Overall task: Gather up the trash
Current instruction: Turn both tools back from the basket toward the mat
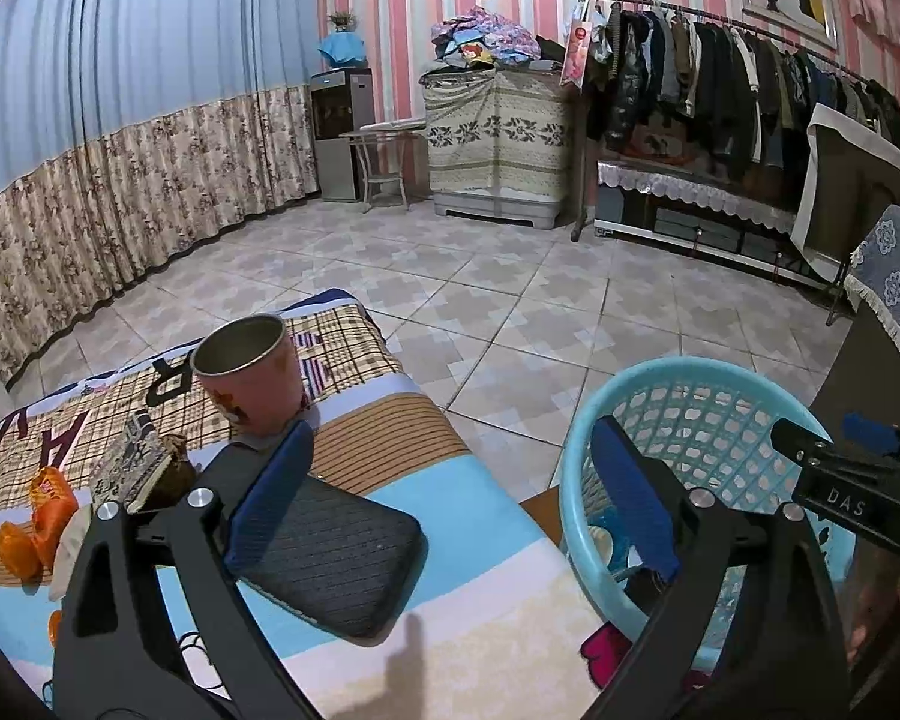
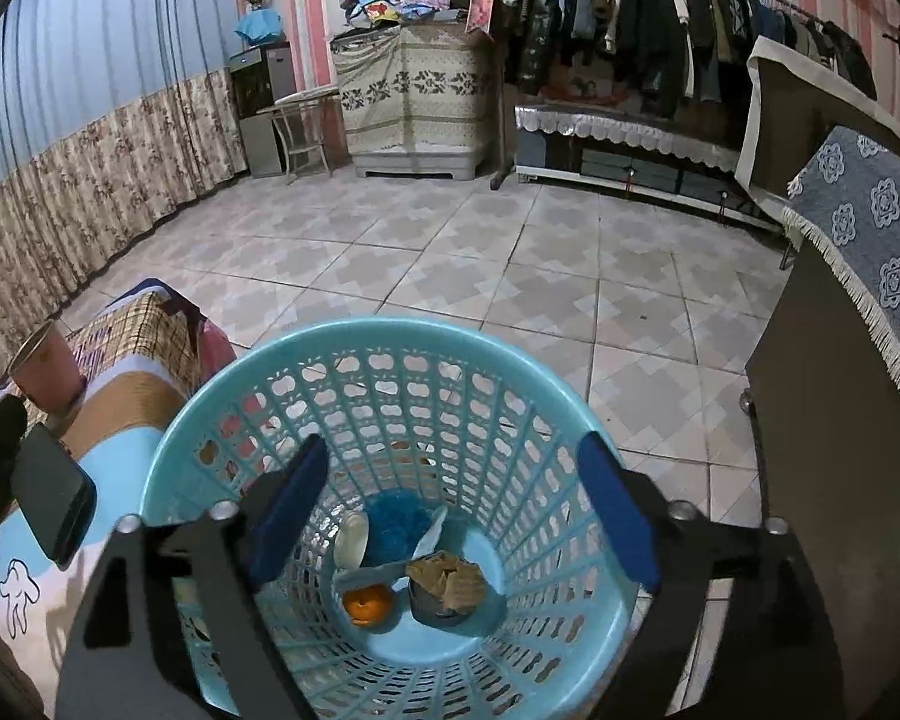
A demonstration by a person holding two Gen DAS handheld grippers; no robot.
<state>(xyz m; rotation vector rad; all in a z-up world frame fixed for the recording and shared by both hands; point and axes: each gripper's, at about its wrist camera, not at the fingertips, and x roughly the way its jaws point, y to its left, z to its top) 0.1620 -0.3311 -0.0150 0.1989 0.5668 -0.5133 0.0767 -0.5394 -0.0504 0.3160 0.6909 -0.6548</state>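
The right tongs hang wide and empty over the blue basket, so dropped scraps land inside. The left tongs, also wide and empty, hover above the bench where orange wrappers remain.

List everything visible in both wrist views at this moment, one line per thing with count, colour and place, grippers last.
basket: one, light blue lattice, on the floor beside the bed
trash in basket: orange peel, crumpled brown paper, blue fluffy wad, white scraps, at the basket bottom
cup: one, pink, upright on the bed
black pad: one, flat on the striped bedcover
orange wrappers: a few, left on the bed
clothes rack: one, dark garments, far wall
left gripper: open, empty, over the bed edge
right gripper: open, empty, above the basket
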